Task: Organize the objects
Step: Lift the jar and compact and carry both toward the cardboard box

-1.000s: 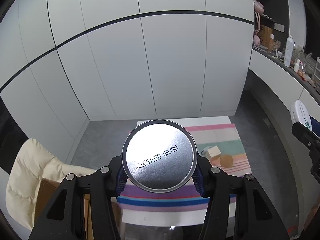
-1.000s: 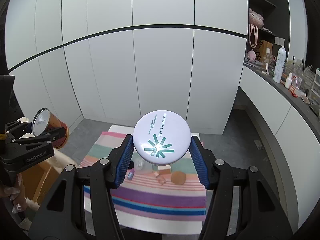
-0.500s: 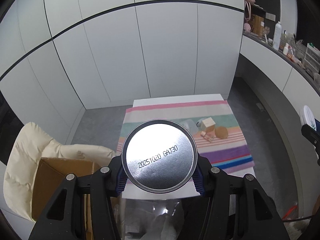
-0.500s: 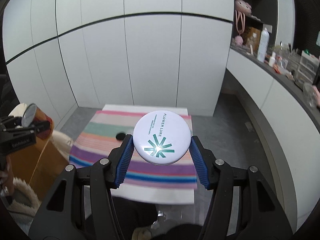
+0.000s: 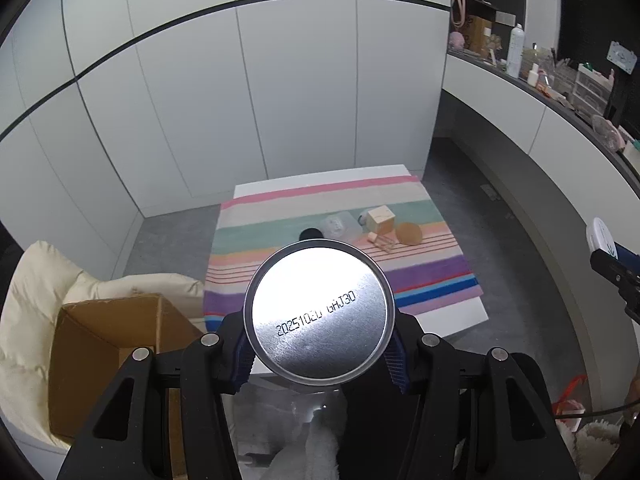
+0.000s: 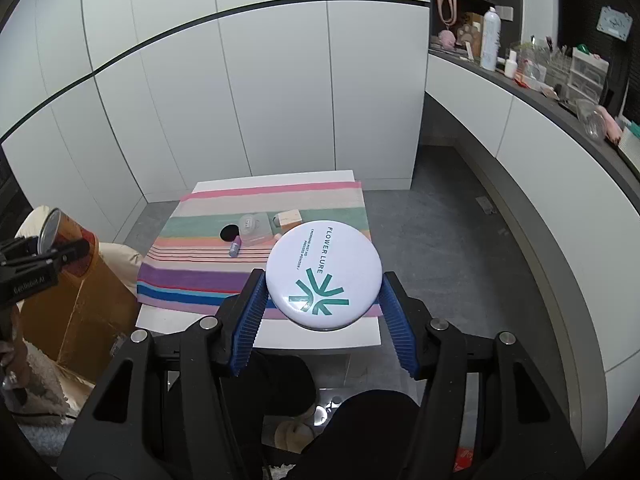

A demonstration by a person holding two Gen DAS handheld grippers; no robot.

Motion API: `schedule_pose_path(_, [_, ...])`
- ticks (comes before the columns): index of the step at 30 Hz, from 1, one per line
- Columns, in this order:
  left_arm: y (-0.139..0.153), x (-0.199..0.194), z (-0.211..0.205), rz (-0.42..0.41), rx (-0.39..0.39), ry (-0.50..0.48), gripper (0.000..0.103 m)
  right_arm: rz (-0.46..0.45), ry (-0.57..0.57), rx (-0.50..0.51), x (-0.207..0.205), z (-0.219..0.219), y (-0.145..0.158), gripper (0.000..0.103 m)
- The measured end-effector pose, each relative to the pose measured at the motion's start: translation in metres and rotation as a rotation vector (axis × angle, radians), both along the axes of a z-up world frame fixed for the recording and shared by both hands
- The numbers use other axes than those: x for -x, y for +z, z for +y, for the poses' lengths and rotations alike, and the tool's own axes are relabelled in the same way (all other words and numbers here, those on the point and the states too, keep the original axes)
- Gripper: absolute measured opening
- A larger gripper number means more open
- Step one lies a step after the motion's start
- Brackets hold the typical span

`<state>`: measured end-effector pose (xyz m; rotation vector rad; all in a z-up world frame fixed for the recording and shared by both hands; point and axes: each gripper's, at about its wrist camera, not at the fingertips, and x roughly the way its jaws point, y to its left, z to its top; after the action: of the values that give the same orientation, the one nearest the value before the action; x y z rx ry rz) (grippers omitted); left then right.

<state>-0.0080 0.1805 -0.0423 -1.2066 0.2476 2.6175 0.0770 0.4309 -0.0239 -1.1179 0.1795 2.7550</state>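
Note:
My left gripper is shut on a can whose silver stamped end faces the camera; from the right wrist view its side is orange. My right gripper is shut on a white round compact with green lettering, pinched between the blue pads. Both are held in the air short of the near edge of a low white table with a striped cloth. The compact also shows at the right edge of the left wrist view.
On the cloth lie a clear container, a wooden cube, a brown disc, a black round item and a small purple tube. An open cardboard box stands left of the table on a cream cushion. A cluttered counter runs along the right.
Both grippers drew back from the table and sank a little, still holding the can and the compact. The whole cloth and the cardboard box have come into view.

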Motion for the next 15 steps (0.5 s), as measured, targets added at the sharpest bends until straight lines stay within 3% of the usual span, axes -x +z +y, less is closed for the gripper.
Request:
schedule_pose_path(7, [-0.002,-0.002,-0.008,-0.016,-0.023,0.011,0.055,-0.013,0.011,-0.011,0.000,-0.008,0.001,0.060])
schedule_pose_path(15, [0.007,-0.014,-0.040,0.017,-0.023,0.098,0.055,-0.009,0.117,-0.019,0.009,-0.045,0.004,0.060])
